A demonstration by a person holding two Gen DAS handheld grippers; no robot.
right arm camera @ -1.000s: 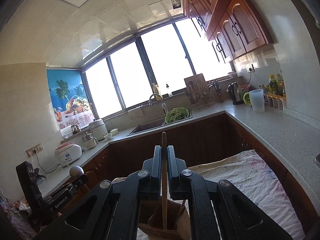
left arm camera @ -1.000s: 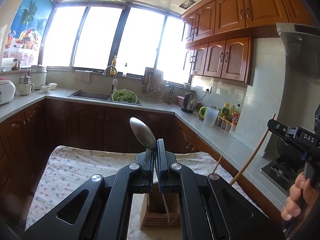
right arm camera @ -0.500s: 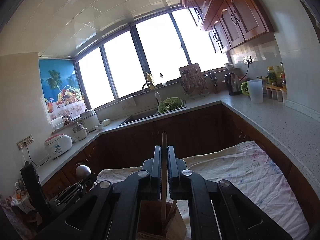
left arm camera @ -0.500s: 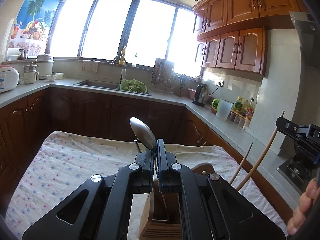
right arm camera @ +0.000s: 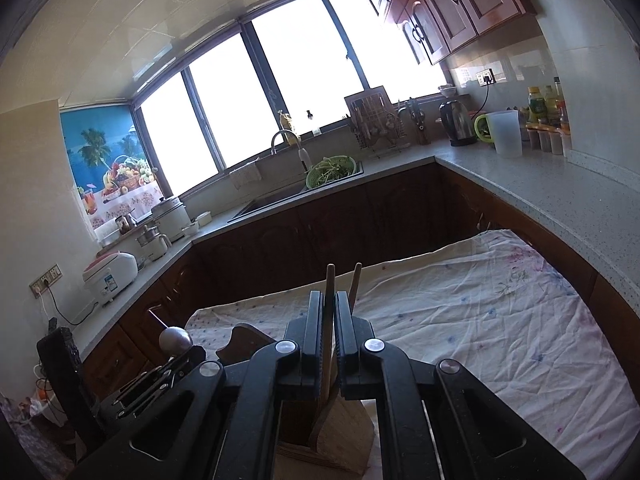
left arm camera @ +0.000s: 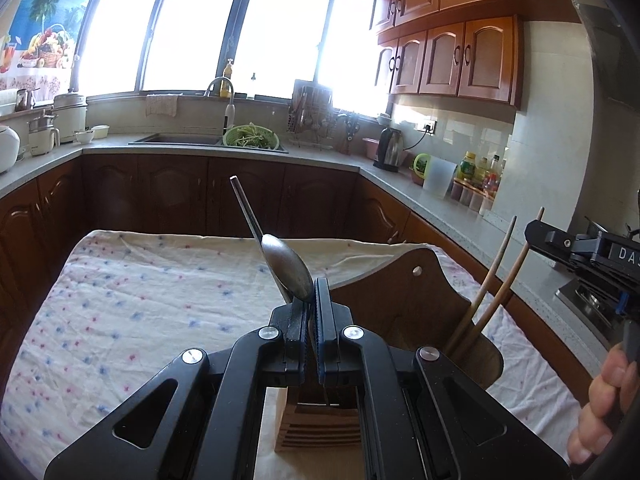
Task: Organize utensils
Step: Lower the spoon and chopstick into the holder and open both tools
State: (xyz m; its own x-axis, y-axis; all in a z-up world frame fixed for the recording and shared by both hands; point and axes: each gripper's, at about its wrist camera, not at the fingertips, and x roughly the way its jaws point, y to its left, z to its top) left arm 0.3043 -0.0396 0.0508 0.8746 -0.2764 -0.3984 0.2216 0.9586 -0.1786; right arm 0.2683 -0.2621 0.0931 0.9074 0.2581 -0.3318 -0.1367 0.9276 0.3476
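Lowered at frame bottom: my left gripper clamps the spoon, my right gripper a chopstick, both nearing the wooden holder.

I am in a home kitchen: reddish-brown wooden wall cupboards hang above a speckled grey stone worktop that wraps round the room. A curved chrome tap stands over the sunken steel sink under the wide windows. A black electric kettle and a white rice cooker sit on that worktop.

Left gripper, right gripper: both clamped.
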